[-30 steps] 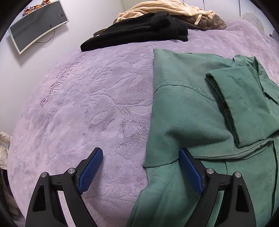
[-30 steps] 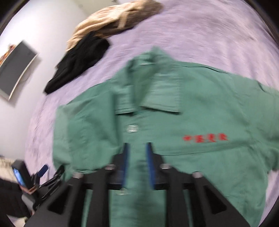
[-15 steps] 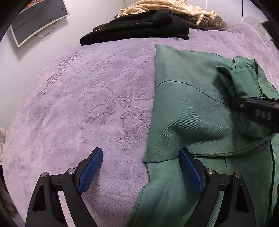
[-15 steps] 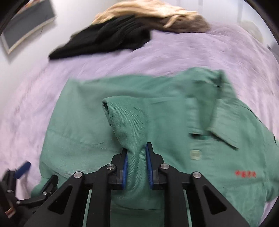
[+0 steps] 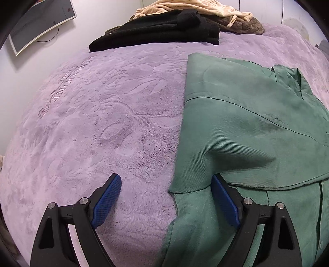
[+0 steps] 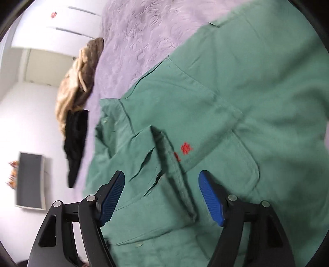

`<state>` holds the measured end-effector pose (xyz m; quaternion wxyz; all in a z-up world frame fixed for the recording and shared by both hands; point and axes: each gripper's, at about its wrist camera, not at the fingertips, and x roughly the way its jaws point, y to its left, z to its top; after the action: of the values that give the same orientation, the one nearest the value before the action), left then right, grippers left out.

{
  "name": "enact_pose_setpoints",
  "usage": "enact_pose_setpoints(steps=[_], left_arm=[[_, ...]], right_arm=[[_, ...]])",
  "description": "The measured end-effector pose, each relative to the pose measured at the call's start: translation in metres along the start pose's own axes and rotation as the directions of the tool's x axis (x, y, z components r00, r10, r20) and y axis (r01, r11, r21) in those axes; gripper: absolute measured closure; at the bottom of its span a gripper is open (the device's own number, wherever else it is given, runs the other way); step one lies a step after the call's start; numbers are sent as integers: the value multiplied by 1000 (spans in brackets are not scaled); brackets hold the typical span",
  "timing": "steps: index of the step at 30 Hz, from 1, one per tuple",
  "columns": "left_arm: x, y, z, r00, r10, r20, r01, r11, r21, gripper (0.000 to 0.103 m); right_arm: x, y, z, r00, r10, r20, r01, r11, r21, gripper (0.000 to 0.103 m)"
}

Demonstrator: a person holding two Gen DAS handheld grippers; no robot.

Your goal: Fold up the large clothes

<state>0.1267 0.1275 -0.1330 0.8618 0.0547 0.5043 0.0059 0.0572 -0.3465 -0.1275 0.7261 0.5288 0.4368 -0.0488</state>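
Note:
A large green work shirt (image 5: 246, 131) lies on the purple bedspread (image 5: 102, 123), its left side folded inward. My left gripper (image 5: 166, 195) is open and empty, straddling the shirt's folded left edge near the hem. In the right wrist view the same shirt (image 6: 236, 92) shows red embroidery (image 6: 186, 149) and a chest pocket. My right gripper (image 6: 162, 193) is open, hovering over the folded sleeve (image 6: 164, 164), which lies loose between the fingers.
A black garment (image 5: 160, 30) and a beige and brown heap (image 5: 205, 10) lie at the far end of the bed. A monitor (image 5: 39, 24) hangs on the white wall at the left. The bedspread extends left of the shirt.
My right gripper was shut on the green sleeve and carried it across the shirt; now it is open, rolled sideways, and the sleeve lies released. The left gripper moved slightly.

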Motion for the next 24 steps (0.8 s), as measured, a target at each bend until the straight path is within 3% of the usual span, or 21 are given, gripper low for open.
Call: enact_pose_setpoints(steps=[2, 4, 7, 13, 17, 20, 24], left_arm=[[-1, 0, 1, 1000, -2, -5, 2, 1000, 7, 13], [-2, 0, 3, 1000, 0, -15, 0, 1000, 15, 13], [-10, 1, 4, 999, -3, -45, 4, 1000, 31, 13], [-52, 17, 28, 991, -132, 6, 132, 991, 8, 13], [-11, 11, 83, 974, -220, -56, 222, 975, 32, 13], [27, 2, 118, 974, -215, -71, 216, 976, 18, 13], [71, -12, 151, 954, -257, -152, 256, 966, -30, 13]], right_arm=[[4, 4, -12, 999, 12, -33, -13, 1000, -19, 26], [11, 11, -17, 998, -34, -43, 31, 997, -77, 26], [16, 10, -16, 998, -39, -41, 36, 997, -64, 26], [11, 5, -18, 999, -28, -40, 26, 999, -47, 26], [8, 6, -20, 998, -40, -40, 38, 998, -54, 26], [8, 6, -23, 998, -40, -45, 37, 997, -66, 26], [15, 11, -22, 996, -75, -57, 68, 992, -104, 27]])
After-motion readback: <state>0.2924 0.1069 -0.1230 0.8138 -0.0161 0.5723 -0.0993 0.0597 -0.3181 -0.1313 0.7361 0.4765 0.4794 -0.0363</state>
